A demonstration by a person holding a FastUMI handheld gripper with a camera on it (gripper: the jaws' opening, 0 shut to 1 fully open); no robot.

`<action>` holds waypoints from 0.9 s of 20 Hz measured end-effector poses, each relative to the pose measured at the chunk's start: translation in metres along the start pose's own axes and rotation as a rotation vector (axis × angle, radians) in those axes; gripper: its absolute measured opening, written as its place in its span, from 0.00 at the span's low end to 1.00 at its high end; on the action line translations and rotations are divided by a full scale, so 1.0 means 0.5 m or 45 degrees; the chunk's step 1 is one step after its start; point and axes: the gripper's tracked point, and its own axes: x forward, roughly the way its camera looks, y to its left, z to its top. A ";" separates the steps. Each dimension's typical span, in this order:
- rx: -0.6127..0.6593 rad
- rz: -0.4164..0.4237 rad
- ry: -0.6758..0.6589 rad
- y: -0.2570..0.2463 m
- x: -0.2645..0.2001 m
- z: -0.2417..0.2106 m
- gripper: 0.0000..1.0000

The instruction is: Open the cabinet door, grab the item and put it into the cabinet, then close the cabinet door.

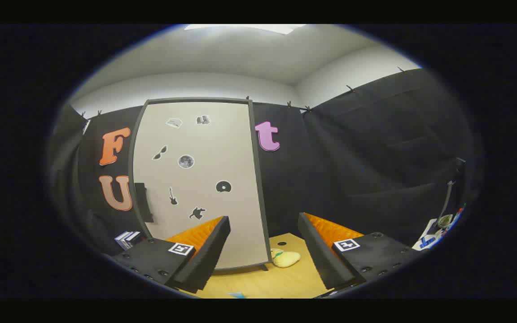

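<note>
A tall pale cabinet (200, 179) with a dark frame stands on the wooden table, its door shut and dotted with small black stickers. A dark handle (143, 202) sits on its left edge. A small yellow plush item (285, 258) lies on the table beside the cabinet's lower right corner, beyond and between my fingers. My gripper (263, 224) is open, held above the table, with nothing between its fingers. The left fingertip (221, 229) overlaps the lower part of the cabinet door in view.
The wooden table (263, 282) runs under the fingers. A small stack of books (126, 239) lies left of the cabinet. Coloured objects and a cable (442, 224) sit at the far right. A light blue scrap (237, 294) lies on the near table edge. Black cloth walls surround the booth.
</note>
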 end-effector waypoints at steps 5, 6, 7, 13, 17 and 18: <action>0.009 -0.018 0.005 -0.012 0.011 -0.004 0.98; 0.012 -0.019 0.006 -0.012 0.012 -0.005 0.98; 0.014 -0.020 0.011 -0.013 0.016 -0.007 0.98; 0.018 -0.017 0.039 -0.006 0.022 -0.023 0.98; 0.011 -0.007 0.050 0.006 0.023 -0.031 0.98; 0.011 -0.005 0.051 0.010 0.023 -0.033 0.98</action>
